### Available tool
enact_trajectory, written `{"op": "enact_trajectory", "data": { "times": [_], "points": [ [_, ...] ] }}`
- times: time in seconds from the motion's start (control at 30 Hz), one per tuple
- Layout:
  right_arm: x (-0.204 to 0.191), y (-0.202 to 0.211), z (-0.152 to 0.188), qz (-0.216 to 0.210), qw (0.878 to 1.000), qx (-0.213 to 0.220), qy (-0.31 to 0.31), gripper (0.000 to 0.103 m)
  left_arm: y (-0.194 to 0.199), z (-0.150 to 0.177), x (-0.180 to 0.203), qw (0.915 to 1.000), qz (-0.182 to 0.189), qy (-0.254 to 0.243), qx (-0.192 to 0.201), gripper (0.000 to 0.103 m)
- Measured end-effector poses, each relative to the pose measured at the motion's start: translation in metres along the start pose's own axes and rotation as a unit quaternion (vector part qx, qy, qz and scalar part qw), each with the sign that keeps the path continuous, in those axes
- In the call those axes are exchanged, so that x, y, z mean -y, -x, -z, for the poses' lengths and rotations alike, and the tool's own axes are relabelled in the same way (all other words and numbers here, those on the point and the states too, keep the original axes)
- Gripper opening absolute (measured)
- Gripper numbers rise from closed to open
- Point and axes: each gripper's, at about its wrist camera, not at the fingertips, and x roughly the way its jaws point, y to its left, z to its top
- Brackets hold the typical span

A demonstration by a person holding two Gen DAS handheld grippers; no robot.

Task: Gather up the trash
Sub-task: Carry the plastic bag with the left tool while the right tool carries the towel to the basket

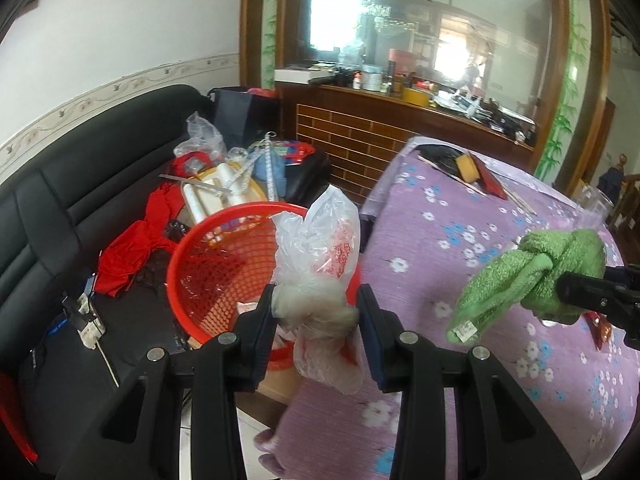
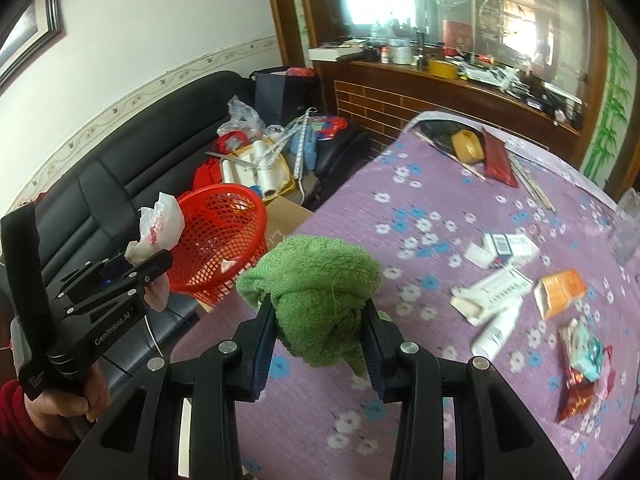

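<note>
Plastic bag held at the red basket, ready to drop.

The left gripper [image 1: 316,312] has its fingers closed on a crumpled plastic bag [image 1: 320,256] with tissue bunched in it, held at the near rim of the red basket [image 1: 208,264], which stands beside the surface [image 1: 460,240]. The right gripper [image 2: 320,320] pinches a green towel [image 2: 316,280] above the cloth. To do this well, I would carry the bag past the rim until it hangs fully over the basket's opening, then open the fingers wide so the clinging film falls free. More litter [image 2: 500,292] lies on the surface, right of the towel.
</note>
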Motion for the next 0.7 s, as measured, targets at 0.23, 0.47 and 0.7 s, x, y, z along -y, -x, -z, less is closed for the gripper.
{"op": "enact_trajectory", "data": {
  "times": [0.23,0.47,0.7],
  "points": [
    [-0.024,-0.021,-0.02,-0.008,1.0,-0.002,0.018,0.043,-0.015,-0.006,-0.026,0.9998,-0.009,0.016,-0.008,0.038],
    [-0.043,-0.046,-0.042,-0.016,0.999,-0.006,0.034,0.043,-0.03,-0.01,-0.043,0.9994,-0.015,0.026,-0.018,0.038],
    [-0.056,-0.066,-0.06,-0.019,0.999,-0.01,0.042,0.043,-0.042,-0.015,-0.053,0.999,-0.022,0.032,-0.022,0.038]
  ]
}}
